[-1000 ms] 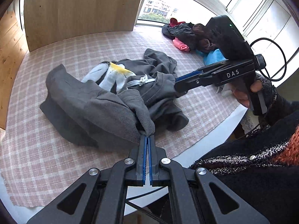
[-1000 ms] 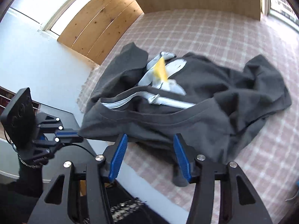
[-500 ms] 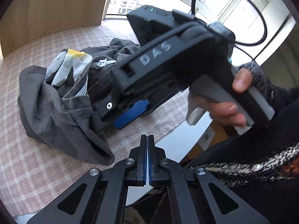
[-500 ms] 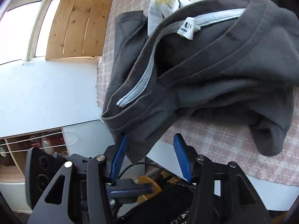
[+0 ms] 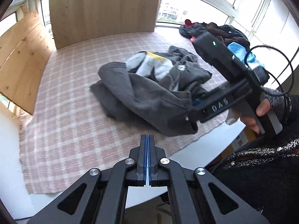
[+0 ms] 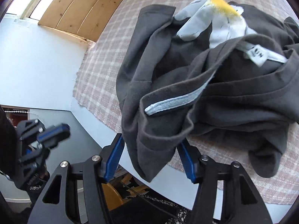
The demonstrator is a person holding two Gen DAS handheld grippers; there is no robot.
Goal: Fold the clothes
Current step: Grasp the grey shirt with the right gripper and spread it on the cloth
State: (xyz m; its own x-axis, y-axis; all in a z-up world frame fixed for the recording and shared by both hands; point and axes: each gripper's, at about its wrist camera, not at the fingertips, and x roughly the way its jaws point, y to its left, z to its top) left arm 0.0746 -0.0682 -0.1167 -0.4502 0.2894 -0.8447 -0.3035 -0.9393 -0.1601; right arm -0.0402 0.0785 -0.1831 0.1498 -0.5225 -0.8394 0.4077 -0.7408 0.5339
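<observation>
Currently your right gripper (image 6: 149, 156) stands spread — a fold of the dark grey T-shirt (image 6: 214, 97) hangs between its fingers, unpinched; your left gripper (image 5: 147, 160) is pressed together, empty.

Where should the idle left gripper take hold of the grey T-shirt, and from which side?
Judging from the crumple, the left gripper, shut and empty, should pinch the grey T-shirt at its ribbed neckline, coming from the near table edge. That rim lies on top as a firm ridge, beside where the open right gripper straddles the fabric.
</observation>
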